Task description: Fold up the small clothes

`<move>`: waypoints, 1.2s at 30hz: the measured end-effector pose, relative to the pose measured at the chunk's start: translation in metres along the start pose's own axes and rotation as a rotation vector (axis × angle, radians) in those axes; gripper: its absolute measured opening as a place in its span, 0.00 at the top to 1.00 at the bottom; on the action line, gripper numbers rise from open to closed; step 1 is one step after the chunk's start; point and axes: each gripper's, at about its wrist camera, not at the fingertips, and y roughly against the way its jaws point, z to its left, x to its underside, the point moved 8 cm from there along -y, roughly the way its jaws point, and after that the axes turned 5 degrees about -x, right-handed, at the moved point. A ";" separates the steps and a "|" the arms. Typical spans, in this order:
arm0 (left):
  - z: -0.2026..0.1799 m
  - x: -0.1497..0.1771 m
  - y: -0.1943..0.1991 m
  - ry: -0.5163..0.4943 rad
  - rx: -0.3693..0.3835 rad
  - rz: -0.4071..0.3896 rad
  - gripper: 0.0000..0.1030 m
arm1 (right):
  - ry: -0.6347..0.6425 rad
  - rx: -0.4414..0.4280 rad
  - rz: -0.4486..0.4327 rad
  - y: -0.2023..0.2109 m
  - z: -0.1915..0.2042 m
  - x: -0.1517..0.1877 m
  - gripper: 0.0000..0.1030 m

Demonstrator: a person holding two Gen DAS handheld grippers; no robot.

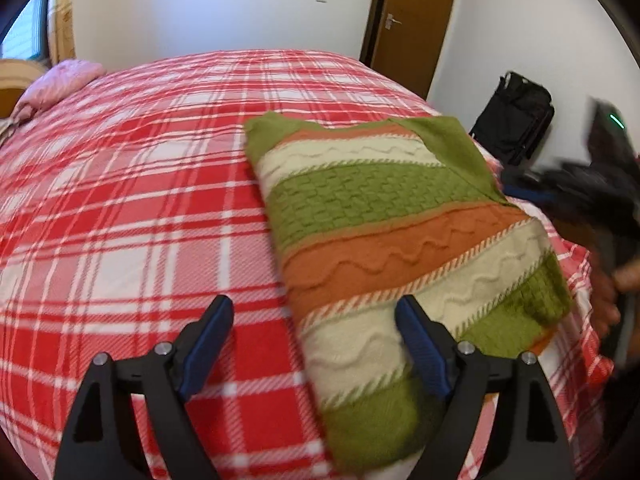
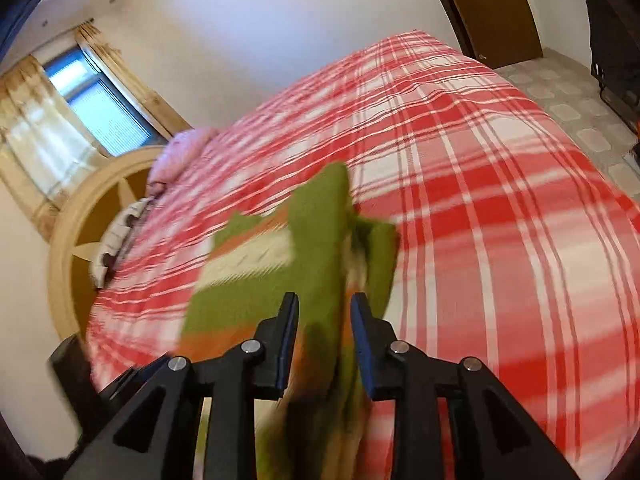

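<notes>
A: Location of the striped sweater [image 1: 384, 220]?

B: Folded on the plaid bedspread [image 1: 132, 184], at 3 o'clock of centre in the left wrist view.

A: Left gripper [image 1: 314, 316] status?

B: Jaws wide apart, empty; right finger over the sweater's near edge.

A: Right gripper [image 2: 324, 312]?

B: Jaws partly apart, sweater fabric between them. Blur prevents confirming contact.

Left wrist view: rides behind the left gripper [image 1: 314, 330], low and close over the bed [image 1: 132, 208]; faces ahead to the far wall and door [image 1: 404, 20]
Right wrist view: behind the right gripper [image 2: 324, 320], tilted, looking along the bed toward the window [image 2: 100, 108]
Shared: sweater [image 1: 384, 232], plaid cover, pink pillow [image 1: 60, 80]
</notes>
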 end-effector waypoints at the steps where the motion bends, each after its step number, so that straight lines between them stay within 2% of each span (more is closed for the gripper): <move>1: 0.003 0.002 0.005 0.021 0.020 0.001 0.16 | 0.001 -0.007 -0.003 0.008 0.004 0.007 0.73; 4: 0.011 0.008 0.014 0.058 0.037 -0.008 0.16 | 0.052 0.012 -0.003 0.029 0.020 0.039 0.71; 6: 0.016 0.012 0.016 0.077 0.028 -0.001 0.16 | 0.104 0.073 0.040 0.023 0.025 0.058 0.71; 8: 0.022 0.019 0.020 0.108 0.033 0.016 0.16 | 0.135 0.093 0.073 0.014 0.028 0.074 0.71; 10: 0.025 0.022 0.028 0.112 0.028 0.012 0.16 | 0.186 0.159 0.100 0.005 0.025 0.085 0.71; 11: 0.026 0.024 0.032 0.103 0.021 0.006 0.16 | 0.228 0.223 0.105 0.002 0.024 0.090 0.71; 13: 0.027 0.027 0.038 0.072 -0.007 0.005 0.16 | 0.242 0.253 0.092 0.001 0.022 0.094 0.73; 14: 0.027 0.029 0.038 0.057 -0.021 0.007 0.16 | 0.227 0.251 0.088 0.001 0.021 0.095 0.76; 15: 0.028 0.030 0.039 0.044 -0.035 0.007 0.16 | 0.209 0.242 0.091 0.002 0.022 0.097 0.87; 20: 0.023 0.031 0.035 0.016 -0.085 0.031 0.16 | 0.160 0.221 0.109 0.004 0.029 0.112 0.89; 24: 0.026 0.030 0.039 -0.008 -0.118 0.020 0.17 | 0.078 0.153 0.111 0.010 0.037 0.126 0.90; 27: 0.030 0.030 0.040 -0.009 -0.126 0.015 0.17 | 0.101 0.172 0.115 0.009 0.036 0.137 0.90; 31: 0.033 0.030 0.039 -0.013 -0.121 0.021 0.17 | 0.037 0.131 0.098 0.012 0.026 0.133 0.91; 36: 0.031 0.030 0.039 -0.026 -0.125 0.021 0.17 | 0.007 0.118 0.082 0.018 0.022 0.127 0.91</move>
